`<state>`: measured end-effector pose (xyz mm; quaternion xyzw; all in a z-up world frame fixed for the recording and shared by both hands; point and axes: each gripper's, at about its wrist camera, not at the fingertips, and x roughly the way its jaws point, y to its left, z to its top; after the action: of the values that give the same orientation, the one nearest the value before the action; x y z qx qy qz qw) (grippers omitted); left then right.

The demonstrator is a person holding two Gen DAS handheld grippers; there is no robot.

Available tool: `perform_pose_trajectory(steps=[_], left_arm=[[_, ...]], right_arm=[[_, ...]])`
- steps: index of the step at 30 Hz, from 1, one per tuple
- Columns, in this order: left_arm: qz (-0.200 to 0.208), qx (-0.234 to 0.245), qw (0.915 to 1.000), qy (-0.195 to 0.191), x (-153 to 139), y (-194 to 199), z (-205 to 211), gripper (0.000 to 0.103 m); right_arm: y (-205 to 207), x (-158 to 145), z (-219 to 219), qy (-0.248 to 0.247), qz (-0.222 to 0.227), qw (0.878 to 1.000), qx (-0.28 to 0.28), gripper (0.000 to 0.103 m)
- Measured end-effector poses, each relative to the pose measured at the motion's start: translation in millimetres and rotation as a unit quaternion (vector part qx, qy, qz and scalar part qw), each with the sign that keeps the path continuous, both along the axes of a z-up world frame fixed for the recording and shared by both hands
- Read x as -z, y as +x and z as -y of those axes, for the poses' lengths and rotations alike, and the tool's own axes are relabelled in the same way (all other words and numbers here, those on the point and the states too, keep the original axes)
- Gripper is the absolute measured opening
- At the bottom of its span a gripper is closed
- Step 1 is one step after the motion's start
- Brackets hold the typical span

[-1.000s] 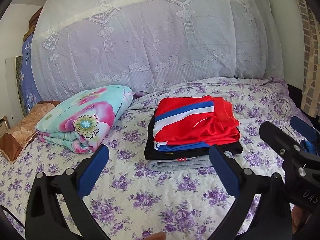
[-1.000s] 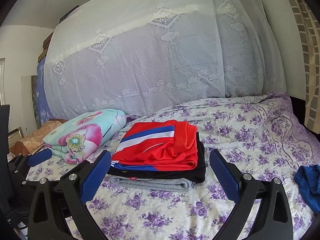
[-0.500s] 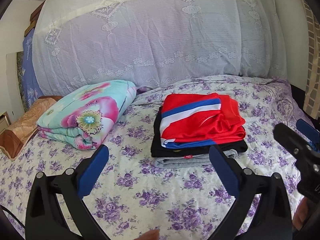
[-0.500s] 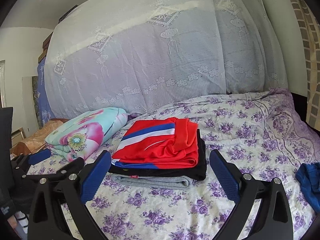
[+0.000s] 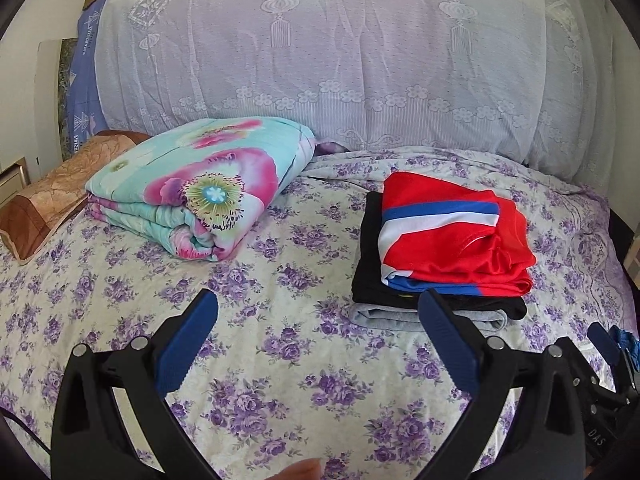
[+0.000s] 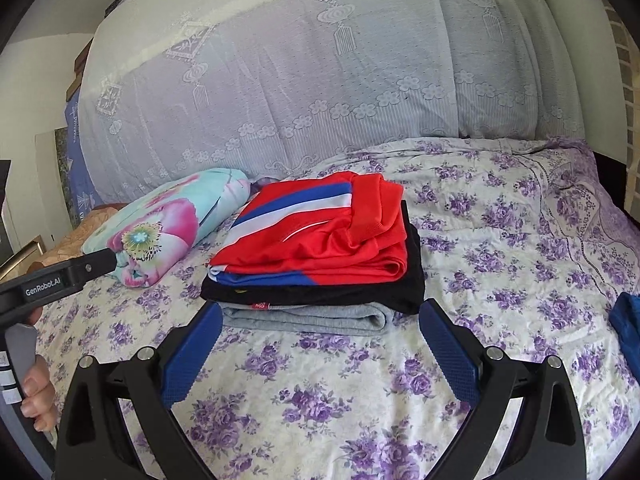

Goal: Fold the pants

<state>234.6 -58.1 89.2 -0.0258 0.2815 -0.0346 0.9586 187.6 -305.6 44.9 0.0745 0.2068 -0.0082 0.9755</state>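
A stack of folded clothes lies on the bed: a red garment with blue and white stripes (image 5: 452,236) (image 6: 320,236) on top, a black one (image 6: 320,292) under it, a grey one (image 6: 312,316) at the bottom. My left gripper (image 5: 318,344) is open and empty, above the sheet in front and left of the stack. My right gripper (image 6: 320,344) is open and empty, just in front of the stack. A blue garment (image 6: 626,328) lies at the right edge of the bed; it also shows in the left wrist view (image 5: 624,340).
A folded floral quilt (image 5: 200,188) lies at the back left, with a brown pillow (image 5: 52,196) beside it. A lace-covered pile (image 5: 340,60) rises behind the bed. The purple flowered sheet (image 5: 280,340) covers the bed.
The left gripper has moved left and closer to the bed, so the stack now sits further right in its view. The right gripper has drawn a little nearer the stack. Both stay open.
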Motion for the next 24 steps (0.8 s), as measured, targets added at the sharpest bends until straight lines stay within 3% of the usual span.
perform_pose_trajectory(steps=[5,11,14,16,24], left_arm=[[0.025,0.025,0.9993,-0.012,-17.9,-20.3,3.7,0.098],[0.072,0.062,0.9950,-0.030,-45.2,-85.1,8.6,0.098],[0.067,0.085,0.9936,-0.033,-45.7,-123.0,7.8,0.098],[0.070,0.083,0.9940,-0.012,-49.2,-148.4,8.6,0.098],[0.131,0.058,0.9895,0.018,-92.1,-260.7,-9.9,0.098]], right_arm=[[-35.3,-16.8,9.3,0.034,0.024,0.999,0.005,0.099],[-120.5,-36.0,37.0,0.087,0.083,0.993,0.006,0.099],[-163.4,-48.4,51.3,0.082,0.098,0.992,0.018,0.099],[-194.3,-58.3,57.8,0.073,0.110,0.991,0.023,0.099],[-327.6,-111.6,54.5,0.031,0.142,0.989,0.032,0.099]])
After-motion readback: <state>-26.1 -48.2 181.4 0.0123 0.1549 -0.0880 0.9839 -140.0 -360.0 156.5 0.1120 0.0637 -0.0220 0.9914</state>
